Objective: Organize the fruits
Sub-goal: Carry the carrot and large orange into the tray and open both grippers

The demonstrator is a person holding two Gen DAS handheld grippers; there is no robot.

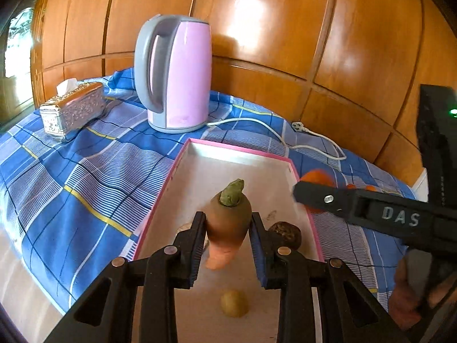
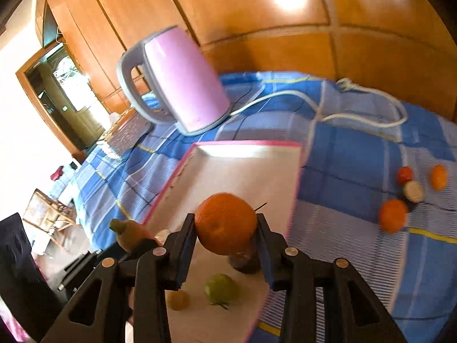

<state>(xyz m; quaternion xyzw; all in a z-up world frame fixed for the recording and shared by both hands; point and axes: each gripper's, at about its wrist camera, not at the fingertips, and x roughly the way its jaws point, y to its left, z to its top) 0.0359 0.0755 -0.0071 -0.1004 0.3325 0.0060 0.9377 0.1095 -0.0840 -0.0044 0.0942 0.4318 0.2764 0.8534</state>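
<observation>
My left gripper (image 1: 228,230) is shut on a brown-orange carrot (image 1: 228,223) with a green stub, held upright over the pink-rimmed tray (image 1: 237,151). My right gripper (image 2: 227,228) is shut on an orange (image 2: 227,223) above the same tray (image 2: 248,145). In the left wrist view the right gripper (image 1: 314,191) reaches in from the right with the orange (image 1: 317,177) partly hidden behind a finger. On the tray floor lie a dark round fruit (image 1: 285,235), a small yellow fruit (image 1: 234,303) and a green fruit (image 2: 221,288). The carrot (image 2: 128,231) shows at the left of the right wrist view.
A pink kettle (image 1: 177,71) stands behind the tray, its white cord (image 1: 285,137) trailing right. A silver tissue box (image 1: 71,111) sits far left. Loose on the blue checked cloth to the right are an orange (image 2: 392,215), a red fruit (image 2: 405,174), a white one (image 2: 413,191) and another orange one (image 2: 438,177).
</observation>
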